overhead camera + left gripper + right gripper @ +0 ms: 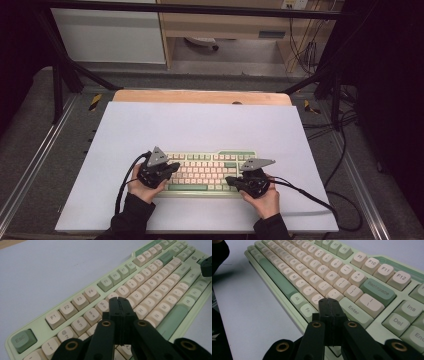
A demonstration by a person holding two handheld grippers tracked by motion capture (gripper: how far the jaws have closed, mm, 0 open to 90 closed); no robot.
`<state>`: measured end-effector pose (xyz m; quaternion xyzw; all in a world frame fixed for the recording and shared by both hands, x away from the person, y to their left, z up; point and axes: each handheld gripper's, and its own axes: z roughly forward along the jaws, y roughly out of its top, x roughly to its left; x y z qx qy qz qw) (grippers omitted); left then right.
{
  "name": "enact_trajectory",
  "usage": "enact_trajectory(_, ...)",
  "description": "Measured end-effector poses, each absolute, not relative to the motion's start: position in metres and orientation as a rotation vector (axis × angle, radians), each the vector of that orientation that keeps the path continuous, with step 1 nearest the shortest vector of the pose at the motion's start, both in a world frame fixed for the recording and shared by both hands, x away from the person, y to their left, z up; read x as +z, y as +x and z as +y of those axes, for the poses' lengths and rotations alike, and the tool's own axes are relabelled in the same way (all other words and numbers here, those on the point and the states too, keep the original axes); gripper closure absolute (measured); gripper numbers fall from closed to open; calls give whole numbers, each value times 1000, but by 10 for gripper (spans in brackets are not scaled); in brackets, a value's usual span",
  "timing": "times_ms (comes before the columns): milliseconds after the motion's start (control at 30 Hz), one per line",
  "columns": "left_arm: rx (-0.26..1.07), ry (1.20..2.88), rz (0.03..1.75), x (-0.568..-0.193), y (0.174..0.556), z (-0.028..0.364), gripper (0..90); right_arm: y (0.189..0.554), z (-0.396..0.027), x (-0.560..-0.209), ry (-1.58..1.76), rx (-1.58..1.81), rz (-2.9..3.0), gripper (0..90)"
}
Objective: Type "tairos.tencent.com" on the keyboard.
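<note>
— Fingers of both grippers?
— Closed, empty: left gripper over the keyboard's left end, right gripper at its right.
— And the keyboard?
— Flat on the counter, near its front edge.

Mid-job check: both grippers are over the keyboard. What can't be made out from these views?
- Keys under the left gripper: its shut jaws cover them, left gripper view.
- Whether the right gripper touches a key: its tips hide the contact, right gripper view.
- Keyboard legends: too small, high view.
- Keyboard's right end: cut off, right gripper view.
</note>
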<state>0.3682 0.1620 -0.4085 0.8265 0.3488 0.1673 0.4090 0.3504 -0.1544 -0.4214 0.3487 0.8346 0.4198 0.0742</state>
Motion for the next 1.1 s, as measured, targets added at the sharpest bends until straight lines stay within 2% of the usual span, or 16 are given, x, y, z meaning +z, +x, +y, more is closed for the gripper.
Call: enact_trajectory(1100, 428, 2116, 870, -427, 377, 146, 899, 351, -153, -423, 1040, 1258, 2508, 900)
